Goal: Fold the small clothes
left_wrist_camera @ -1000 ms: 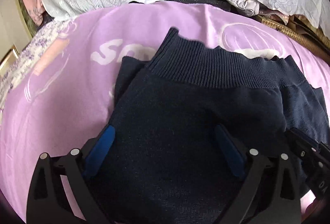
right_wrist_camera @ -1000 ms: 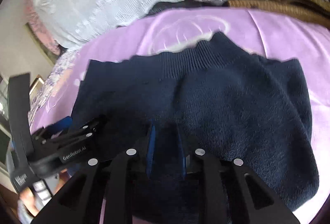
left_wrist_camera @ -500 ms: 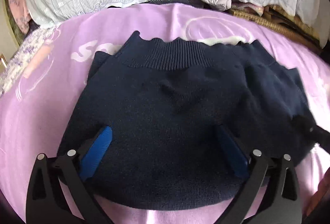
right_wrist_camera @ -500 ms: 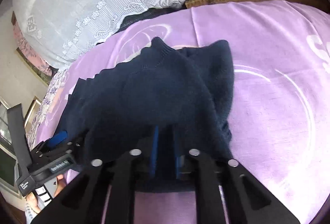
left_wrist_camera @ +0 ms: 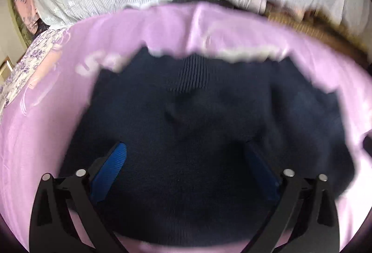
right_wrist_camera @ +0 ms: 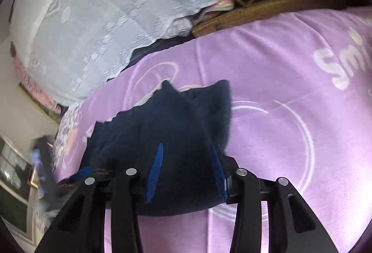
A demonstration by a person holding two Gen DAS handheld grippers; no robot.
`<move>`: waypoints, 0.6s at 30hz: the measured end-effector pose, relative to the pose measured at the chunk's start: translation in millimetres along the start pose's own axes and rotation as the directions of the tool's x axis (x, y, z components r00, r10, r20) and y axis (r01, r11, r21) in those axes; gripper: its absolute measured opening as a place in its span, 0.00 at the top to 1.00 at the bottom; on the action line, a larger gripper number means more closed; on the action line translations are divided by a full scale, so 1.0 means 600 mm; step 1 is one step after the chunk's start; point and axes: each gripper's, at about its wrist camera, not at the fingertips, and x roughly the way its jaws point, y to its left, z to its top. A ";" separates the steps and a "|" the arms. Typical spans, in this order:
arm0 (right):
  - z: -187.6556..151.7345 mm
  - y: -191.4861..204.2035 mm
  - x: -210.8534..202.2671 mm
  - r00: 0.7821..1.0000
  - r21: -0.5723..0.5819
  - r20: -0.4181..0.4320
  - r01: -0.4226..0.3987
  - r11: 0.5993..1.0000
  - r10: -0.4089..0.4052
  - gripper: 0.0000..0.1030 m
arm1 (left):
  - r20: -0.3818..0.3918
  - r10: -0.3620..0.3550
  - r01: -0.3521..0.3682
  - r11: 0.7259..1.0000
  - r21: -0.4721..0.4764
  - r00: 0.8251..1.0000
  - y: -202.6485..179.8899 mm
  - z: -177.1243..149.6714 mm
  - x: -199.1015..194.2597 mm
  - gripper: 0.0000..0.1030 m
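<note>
Lying folded on the purple blanket (right_wrist_camera: pixel 267 80), your soft, limp navy knit garment (left_wrist_camera: pixel 197 136) wants edge grips; left gripper (left_wrist_camera: pixel 186 160) gapes empty, right gripper (right_wrist_camera: pixel 186 160) is opening, knit between its jaws.

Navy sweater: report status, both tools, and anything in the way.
Left tool open above the navy sweater. Right tool jaws opening, sweater fabric between them. Sweater folded on purple blanket. Nothing in the way.

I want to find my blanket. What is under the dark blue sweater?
The dark blue sweater lies on a purple blanket with white writing. The blanket shows all around it. The part right beneath the sweater is covered, so anything there is hidden.
</note>
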 end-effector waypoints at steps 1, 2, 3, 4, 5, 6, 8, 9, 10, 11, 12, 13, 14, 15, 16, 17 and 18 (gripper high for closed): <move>-0.004 0.009 0.003 1.000 -0.024 -0.005 -0.002 1.000 0.002 0.59 | 0.020 -0.003 0.003 1.000 -0.003 1.000 0.002 -0.002 -0.003 0.04; -0.006 0.015 0.008 1.000 -0.032 -0.013 -0.004 0.999 0.004 0.59 | 0.019 0.000 -0.001 1.000 0.005 1.000 0.001 -0.001 -0.007 0.04; -0.010 0.018 0.015 1.000 -0.038 -0.026 -0.004 0.999 0.003 0.59 | 0.027 0.007 -0.007 1.000 0.012 1.000 0.000 -0.001 -0.011 0.04; -0.016 0.018 0.026 0.999 -0.038 -0.044 0.009 0.999 -0.011 0.59 | 0.032 0.009 -0.009 1.000 0.013 0.999 0.000 -0.003 -0.012 0.04; -0.020 0.016 0.035 0.998 -0.036 -0.058 0.024 0.999 -0.026 0.59 | 0.038 0.007 -0.008 1.000 0.012 0.999 0.002 -0.004 -0.015 0.04; -0.024 0.013 0.041 0.997 -0.033 -0.066 0.032 0.999 -0.034 0.59 | 0.045 0.003 -0.003 1.000 0.010 0.999 0.003 -0.005 -0.021 0.04; -0.026 0.017 0.039 0.997 -0.041 -0.058 0.038 0.998 -0.041 0.59 | 0.070 0.005 -0.005 1.000 0.002 0.998 0.010 -0.009 -0.036 0.04; -0.026 0.020 0.034 0.998 -0.045 -0.051 0.038 0.998 -0.040 0.59 | 0.082 0.019 -0.019 1.000 0.000 0.996 0.011 -0.011 -0.042 0.04; -0.024 0.025 0.026 0.999 -0.049 -0.034 0.030 0.998 -0.032 0.59 | 0.094 0.025 -0.025 1.000 -0.001 0.995 0.013 -0.012 -0.049 0.04; -0.023 0.031 0.020 0.999 -0.057 -0.020 0.025 0.998 -0.026 0.59 | 0.104 0.024 -0.024 1.000 -0.004 0.994 0.015 -0.012 -0.054 0.04; -0.022 0.036 0.016 1.000 -0.067 -0.011 0.022 0.998 -0.023 0.59 | 0.115 0.025 -0.023 1.000 -0.015 0.993 0.017 -0.012 -0.060 0.04; -0.024 0.046 0.012 1.000 -0.087 -0.003 0.015 0.996 -0.016 0.58 | 0.124 0.028 -0.026 0.999 -0.023 0.992 0.020 -0.011 -0.064 0.04; -0.024 0.050 0.012 1.000 -0.099 -0.002 0.012 0.995 -0.012 0.57 | 0.131 0.033 -0.030 0.999 -0.025 0.991 0.021 -0.010 -0.065 0.04; -0.026 0.054 0.014 1.000 -0.113 -0.003 0.011 0.994 -0.011 0.55 | 0.135 0.043 -0.040 0.999 -0.025 0.990 0.021 -0.010 -0.066 0.04; -0.029 0.056 0.020 1.000 -0.123 -0.009 0.019 0.992 -0.020 0.55 | 0.132 0.051 -0.049 0.999 -0.023 0.990 0.020 -0.010 -0.064 0.04; -0.033 0.056 0.028 0.999 -0.129 -0.022 0.029 0.991 -0.032 0.55 | 0.120 0.061 -0.060 0.998 -0.018 0.991 0.019 -0.011 -0.058 0.04; -0.035 0.054 0.035 0.999 -0.127 -0.034 0.035 0.991 -0.040 0.55 | 0.107 0.068 -0.067 0.998 -0.011 0.992 0.018 -0.011 -0.052 0.04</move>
